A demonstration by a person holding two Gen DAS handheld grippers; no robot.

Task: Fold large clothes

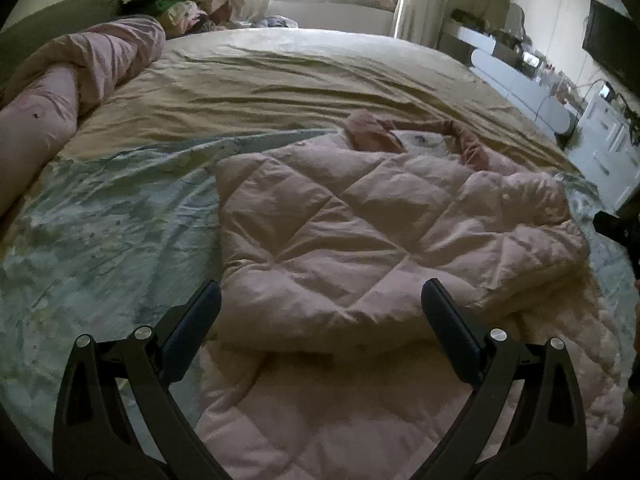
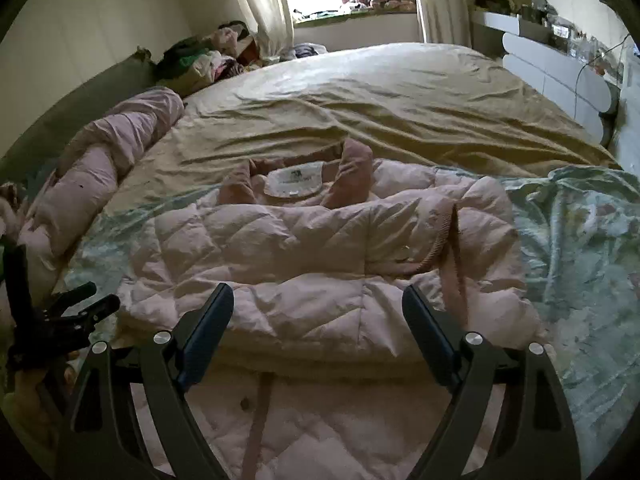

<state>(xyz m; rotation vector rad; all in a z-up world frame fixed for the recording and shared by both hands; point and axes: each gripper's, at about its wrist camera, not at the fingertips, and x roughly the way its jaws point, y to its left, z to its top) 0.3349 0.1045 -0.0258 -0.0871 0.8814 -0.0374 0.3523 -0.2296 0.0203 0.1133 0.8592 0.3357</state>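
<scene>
A pale pink quilted puffer jacket lies on the bed, its sides folded in over the middle. Its collar with a white label is at the far end. A pink ribbed cuff hangs over the folded right part. In the left wrist view my left gripper hovers open above the jacket's near left part, with nothing between its fingers. My right gripper is open too, above the near fold, apart from the cloth. Each gripper shows at the edge of the other's view: the left gripper and the right gripper.
The jacket rests on a teal patterned cover over a tan sheet. A rolled pink duvet runs along the bed's left side. Piled clothes sit by the window. A white dresser stands at the right.
</scene>
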